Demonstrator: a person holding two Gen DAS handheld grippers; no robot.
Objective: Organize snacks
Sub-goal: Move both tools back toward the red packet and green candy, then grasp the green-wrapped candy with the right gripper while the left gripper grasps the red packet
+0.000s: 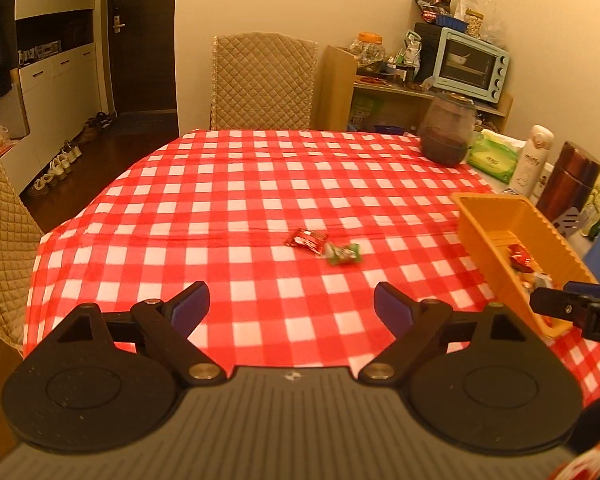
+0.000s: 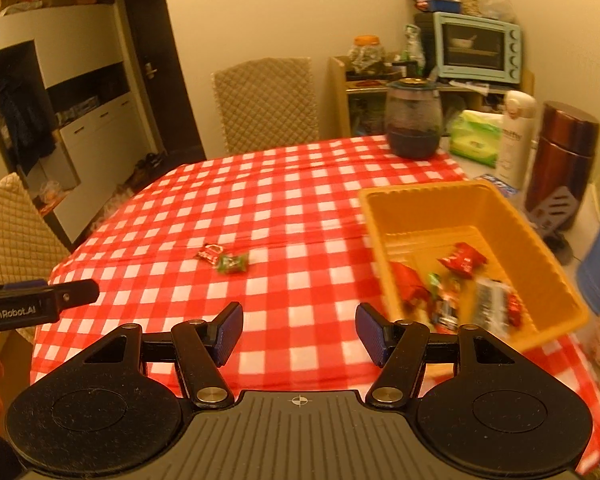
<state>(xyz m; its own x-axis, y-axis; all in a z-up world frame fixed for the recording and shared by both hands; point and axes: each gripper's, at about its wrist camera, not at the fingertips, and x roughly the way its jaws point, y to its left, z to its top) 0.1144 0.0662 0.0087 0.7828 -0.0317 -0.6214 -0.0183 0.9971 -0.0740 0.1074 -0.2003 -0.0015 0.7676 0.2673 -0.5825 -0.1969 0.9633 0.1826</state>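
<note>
Both the left gripper [image 1: 292, 308] and right gripper [image 2: 299, 334] hover spread and empty over the checked cloth [image 1: 228, 200], beyond them a red candy [image 1: 305, 238] touching a green candy [image 1: 343, 255], the orange bin [image 2: 460, 208] of snacks [image 2: 462, 259] to the right.

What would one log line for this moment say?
left tongs: open, empty | right tongs: open, empty | red snack, green snack: on tablecloth | orange bin: several snacks inside

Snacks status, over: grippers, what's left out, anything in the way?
Left gripper open, empty. Right gripper open, empty. Red snack and green snack loose on cloth; others in bin. Path clear.
</note>
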